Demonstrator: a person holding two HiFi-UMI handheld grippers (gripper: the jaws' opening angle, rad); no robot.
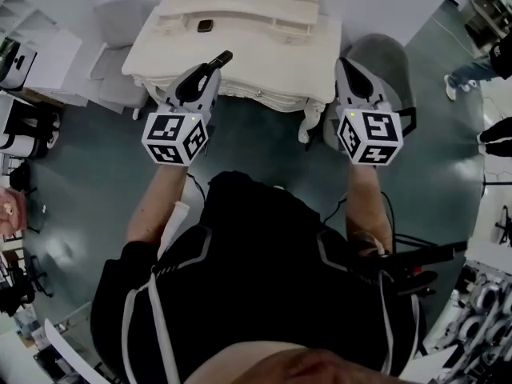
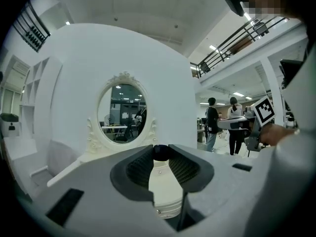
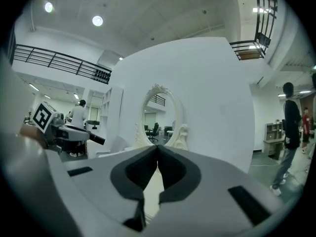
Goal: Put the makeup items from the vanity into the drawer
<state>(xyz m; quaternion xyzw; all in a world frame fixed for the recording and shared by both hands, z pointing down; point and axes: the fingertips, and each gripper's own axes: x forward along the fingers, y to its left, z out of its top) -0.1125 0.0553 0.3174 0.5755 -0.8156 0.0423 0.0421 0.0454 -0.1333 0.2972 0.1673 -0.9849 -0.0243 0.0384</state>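
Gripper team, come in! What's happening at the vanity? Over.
Left gripper shut on a dark stick. Right gripper shut, empty. One small dark item on the vanity. Nothing blocking.

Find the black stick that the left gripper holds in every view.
Head view: black stick juts from the left gripper over the vanity's front edge, left of centre.
Left gripper view: its dark end sits pinched at the jaw tips, centre.
Right gripper view: far left, jutting from that gripper.
Shared landmark: the white vanity, with its oval mirror in both gripper views.
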